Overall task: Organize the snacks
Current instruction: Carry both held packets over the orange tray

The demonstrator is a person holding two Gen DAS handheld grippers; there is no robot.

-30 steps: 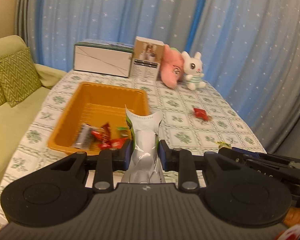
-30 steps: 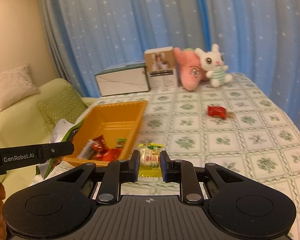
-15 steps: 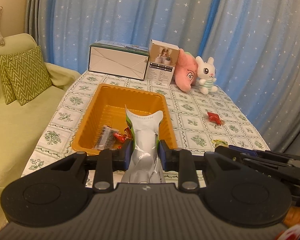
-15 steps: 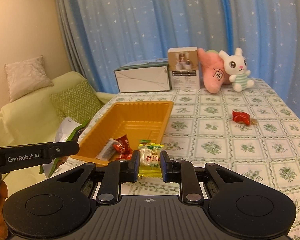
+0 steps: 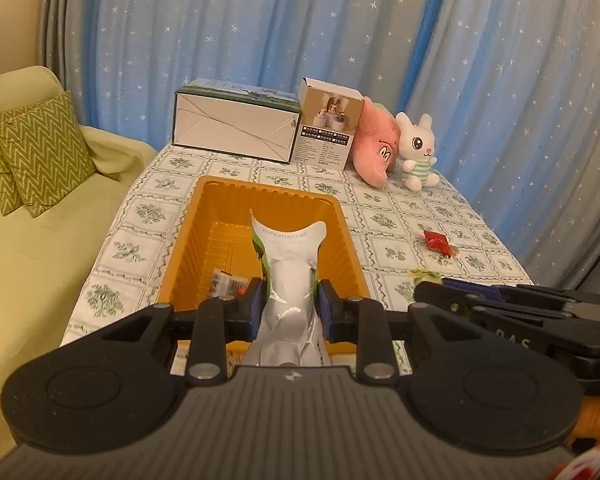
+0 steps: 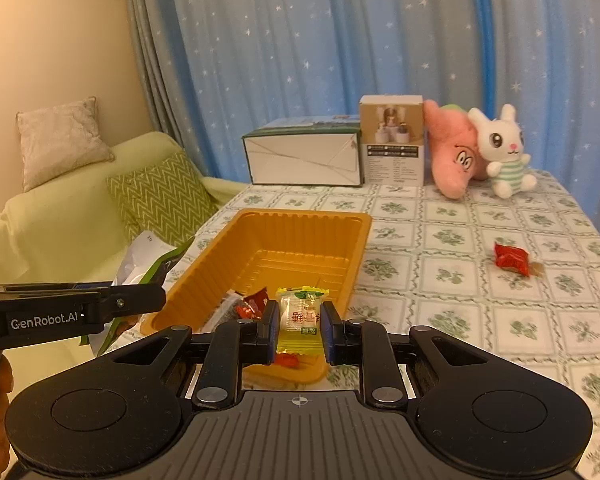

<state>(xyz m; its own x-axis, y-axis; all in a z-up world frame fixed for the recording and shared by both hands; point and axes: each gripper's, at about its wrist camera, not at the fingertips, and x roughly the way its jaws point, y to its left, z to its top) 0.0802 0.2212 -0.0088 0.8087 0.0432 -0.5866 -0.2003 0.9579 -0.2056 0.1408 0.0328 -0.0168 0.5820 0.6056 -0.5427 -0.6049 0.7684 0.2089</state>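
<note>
An orange tray (image 5: 216, 216) (image 6: 352, 248) sits on the patterned table and holds several small wrapped snacks (image 6: 252, 306). My left gripper (image 5: 288, 304) is shut on a white and green snack pouch (image 5: 290, 268) held over the tray's near end. My right gripper (image 6: 300, 320) is shut on a small yellow candy packet (image 6: 300, 314) above the tray's near right corner. A red wrapped candy (image 6: 510, 258) (image 5: 436, 240) lies on the table to the right of the tray. The left gripper and its pouch (image 6: 152, 264) also show at the left of the right wrist view.
A white box (image 6: 304, 160), a small carton (image 6: 392, 144), a pink plush (image 6: 452, 156) and a white bunny plush (image 6: 504, 152) stand at the table's far edge. A green sofa with cushions (image 5: 40, 164) is to the left. Blue curtains hang behind.
Both grippers have moved left and toward the tray with their snacks still held. The pouch and the yellow packet now sit over the tray's near end.
</note>
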